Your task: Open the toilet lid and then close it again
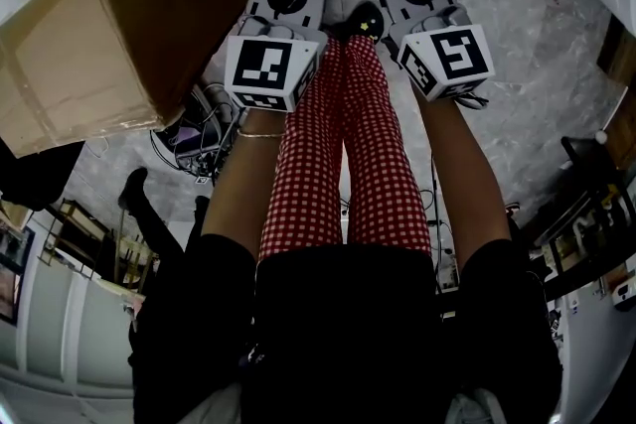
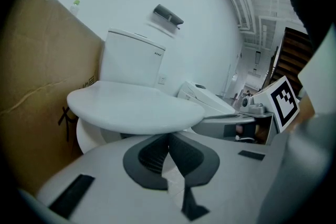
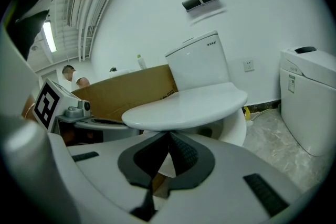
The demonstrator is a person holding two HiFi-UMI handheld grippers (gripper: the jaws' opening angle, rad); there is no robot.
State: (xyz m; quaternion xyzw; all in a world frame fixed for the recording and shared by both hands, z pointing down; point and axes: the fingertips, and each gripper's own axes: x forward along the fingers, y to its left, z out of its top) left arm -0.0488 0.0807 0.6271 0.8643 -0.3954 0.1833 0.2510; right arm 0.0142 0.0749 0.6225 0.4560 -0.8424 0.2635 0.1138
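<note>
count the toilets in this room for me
2. The near toilet stands straight ahead beside the cardboard box, its lid down. The second toilet stands to its right. Others may be out of view.

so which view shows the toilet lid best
Right gripper view: the whole toilet lid shows, down over the bowl, tank behind. Left gripper view shows it almost as fully, from the other side; head view catches only its front edge.
</note>
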